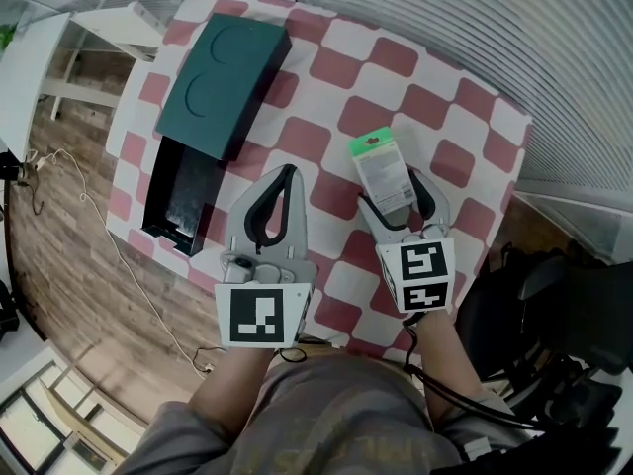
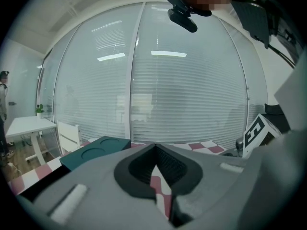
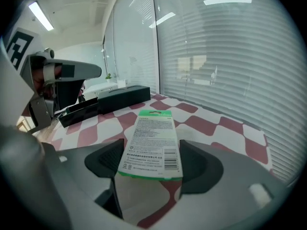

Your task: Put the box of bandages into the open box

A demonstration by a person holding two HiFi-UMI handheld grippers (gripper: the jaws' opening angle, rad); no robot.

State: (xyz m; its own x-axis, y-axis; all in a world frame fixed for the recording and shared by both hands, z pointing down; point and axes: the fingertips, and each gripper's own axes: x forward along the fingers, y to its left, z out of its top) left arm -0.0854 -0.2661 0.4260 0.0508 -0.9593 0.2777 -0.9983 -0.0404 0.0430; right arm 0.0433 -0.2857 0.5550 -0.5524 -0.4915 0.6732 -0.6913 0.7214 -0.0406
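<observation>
Counter (image 1: 336, 67): red-and-white checks, blinds behind.
Box of bandages (image 1: 382, 171): flat by the counter's near edge; open box (image 1: 183, 201) at its left edge.
Handling: probably light, thin card that dents easily; pinch the long sides gently.
Right claw (image 1: 396, 194): spread, straddling its near end.
Left claw (image 1: 287, 171): pressed together, empty.

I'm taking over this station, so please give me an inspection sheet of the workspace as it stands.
Surface: checked cloth, flat.
Job's things: bandage box lying flat on the cloth; dark box open, lid slid partway off.
Clutter: nothing seen.
Grippers: left tongs shut, empty; right tongs open around the bandage box.
Cables: white cable on the wood floor; black cable behind the right tongs.
Surroundings: blinds, white table.
</observation>
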